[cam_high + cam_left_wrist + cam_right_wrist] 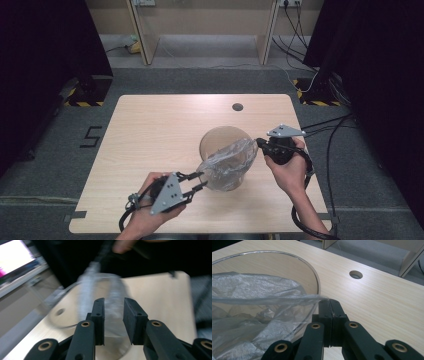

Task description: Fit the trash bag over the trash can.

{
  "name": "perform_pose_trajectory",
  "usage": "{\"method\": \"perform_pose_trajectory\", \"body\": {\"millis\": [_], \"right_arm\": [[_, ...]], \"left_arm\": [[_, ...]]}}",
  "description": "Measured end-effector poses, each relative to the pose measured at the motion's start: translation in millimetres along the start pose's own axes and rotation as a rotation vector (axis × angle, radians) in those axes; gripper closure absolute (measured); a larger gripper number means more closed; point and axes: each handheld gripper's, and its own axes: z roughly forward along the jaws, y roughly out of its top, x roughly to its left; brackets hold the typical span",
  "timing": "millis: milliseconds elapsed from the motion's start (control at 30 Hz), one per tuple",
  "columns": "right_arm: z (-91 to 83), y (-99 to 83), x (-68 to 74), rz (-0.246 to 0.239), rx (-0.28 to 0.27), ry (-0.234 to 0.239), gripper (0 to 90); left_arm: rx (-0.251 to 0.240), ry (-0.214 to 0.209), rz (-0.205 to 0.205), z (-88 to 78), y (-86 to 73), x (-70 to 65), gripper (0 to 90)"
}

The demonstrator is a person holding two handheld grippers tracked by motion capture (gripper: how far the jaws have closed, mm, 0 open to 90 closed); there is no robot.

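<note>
**Two grippers fitting a clear plastic bag into a glass bowl**

From the high view, we see a pale wooden table (150,130) with a clear glass bowl (218,136) right of centre. A crumpled clear plastic bag (227,162) lies across the bowl's near side. The right gripper (261,143) meets the bag's right edge at the bowl's rim. The left gripper (202,181), at the near left, has its jaws apart at the bag's near-left end. A round cable hole (237,107) sits far of the bowl.

In the left gripper view, blurred, our two black jaws stand well apart with the plastic bag (113,312) between them; nothing is pinched yet.

In the right gripper view, the right gripper (330,303) has its jaws pressed fully together on a thin edge of the plastic bag (259,305), pulled taut over the glass bowl (313,277).

We judge the step in hand to be spreading the bag to line the bowl. The next move calls for the left jaws to close on the near edge, then both ends drawn apart and down over the rim. Open tabletop lies to the left and far side; the near and right table edges are close, so room there is tighter.
</note>
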Motion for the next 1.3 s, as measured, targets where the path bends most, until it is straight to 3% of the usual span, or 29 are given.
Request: {"method": "perform_pose_trajectory", "body": {"millis": [33,67,167,267,367,400,467,600,867,1067,1300], "right_arm": [[0.7,1.2,1.3,-0.005,0.004,0.002,89.6],[0.7,1.2,1.3,-0.005,0.004,0.002,89.6],[2.0,2.5,3.2,-0.004,0.003,0.002,89.6],[2.4,3.4,4.0,-0.007,0.004,0.001,89.6],[2.8,4.0,3.7,-0.008,0.007,0.002,89.6],[3.0,3.9,3.4,-0.007,0.007,0.003,89.6],[3.0,3.6,3.2,-0.004,0.007,0.003,89.6],[3.1,1.5,2.5,0.001,0.010,0.007,89.5],[2.1,-4.2,1.9,0.001,0.014,0.021,87.4],[1.7,-5.4,-1.5,0.006,0.029,0.028,83.2],[-7.0,-0.2,-0.3,-0.018,0.011,0.047,75.8]], "left_arm": [[-0.008,-0.007,-0.072,1.9,-0.1,6.3,64.5],[-0.008,-0.007,-0.072,1.9,-0.1,6.3,63.1],[0.008,-0.038,-0.143,9.2,1.4,13.8,60.5],[0.054,-0.064,-0.172,15.5,0.4,14.8,61.5],[0.081,-0.051,-0.154,19.4,-3.0,18.4,80.4],[0.103,-0.046,-0.167,23.3,-5.5,24.3,85.6],[0.143,-0.030,-0.170,30.3,-8.9,33.4,89.4],[0.174,0.015,-0.154,41.2,-13.3,48.8,90.0],[0.188,0.086,-0.149,54.7,-17.2,74.1,90.0],[0.196,0.108,-0.177,66.5,-17.9,83.7,90.0],[0.214,0.125,-0.155,76.0,-14.6,86.1,90.0]]}}
